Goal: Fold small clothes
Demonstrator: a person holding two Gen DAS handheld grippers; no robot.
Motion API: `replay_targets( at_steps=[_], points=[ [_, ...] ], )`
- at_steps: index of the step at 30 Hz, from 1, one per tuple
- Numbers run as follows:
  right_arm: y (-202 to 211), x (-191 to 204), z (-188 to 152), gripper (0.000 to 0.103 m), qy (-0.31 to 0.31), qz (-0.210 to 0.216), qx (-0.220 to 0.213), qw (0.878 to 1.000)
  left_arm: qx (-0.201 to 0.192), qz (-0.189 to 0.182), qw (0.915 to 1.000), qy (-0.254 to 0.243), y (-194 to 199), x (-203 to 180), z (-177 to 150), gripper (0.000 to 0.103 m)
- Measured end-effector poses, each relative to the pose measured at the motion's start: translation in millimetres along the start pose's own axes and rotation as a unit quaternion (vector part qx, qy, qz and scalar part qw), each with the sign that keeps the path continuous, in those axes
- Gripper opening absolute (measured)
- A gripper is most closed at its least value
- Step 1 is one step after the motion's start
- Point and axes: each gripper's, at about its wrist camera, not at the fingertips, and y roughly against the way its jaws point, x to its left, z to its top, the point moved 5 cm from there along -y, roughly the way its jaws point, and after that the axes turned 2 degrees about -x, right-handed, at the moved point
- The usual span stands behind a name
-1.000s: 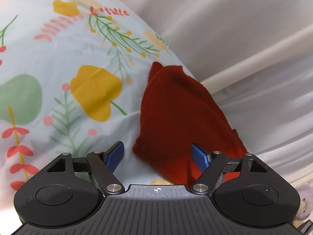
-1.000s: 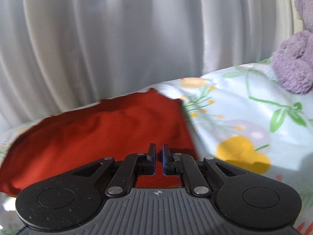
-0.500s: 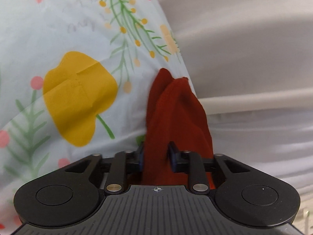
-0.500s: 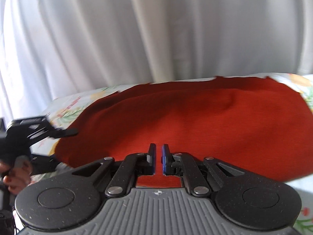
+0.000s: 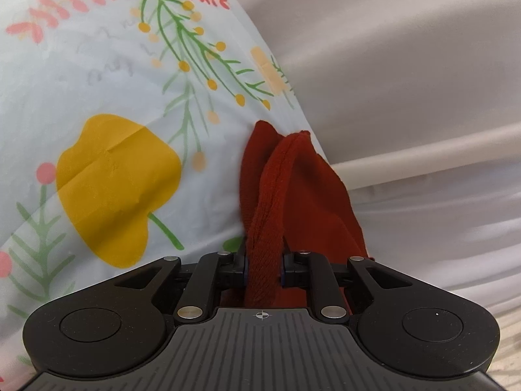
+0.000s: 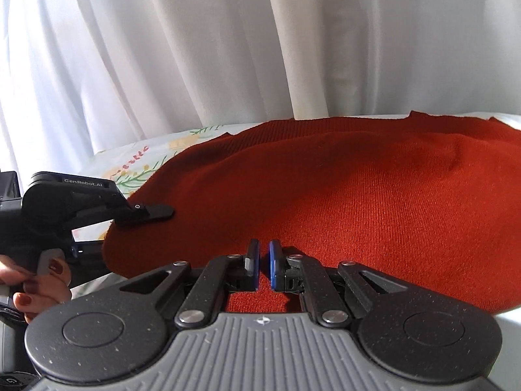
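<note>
At the bottom centre of the left wrist view, the left hand-held gripper (image 5: 263, 268) is closing, its jaws pinching a bunched edge of the red knit garment (image 5: 293, 182) that runs up mid-frame over the floral bedsheet (image 5: 107, 75). In the right wrist view the right hand-held gripper (image 6: 263, 260) is closed on nothing just above the spread garment, which fills the centre and right. White curtains (image 6: 228, 49) hang beyond.

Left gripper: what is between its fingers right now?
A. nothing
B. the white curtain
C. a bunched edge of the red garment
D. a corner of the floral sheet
C. In the left wrist view the left gripper is closing on a bunched fold of the red garment, with the floral sheet clear of the fingers.
</note>
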Motion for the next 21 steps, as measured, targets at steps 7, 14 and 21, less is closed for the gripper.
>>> replay_targets(
  at_steps=[7,14,21],
  points=[
    [4.6,-13.2,9.4,0.006,-0.031,0.022,0.016,0.999,-0.008,0.025,0.9984,-0.049,10.0,-27.9,0.8,0.017],
    [61.7,-71.1,22.6,0.006,-0.087,-0.011,-0.061,0.994,-0.024,0.009,0.9904,-0.135,19.0,-96.4,-17.9,0.016],
    [92.4,-121.5,18.9,0.006,-0.169,-0.035,-0.073,0.982,-0.002,0.014,0.9639,-0.266,-24.4,-161.4,-93.7,0.016]
  ],
)
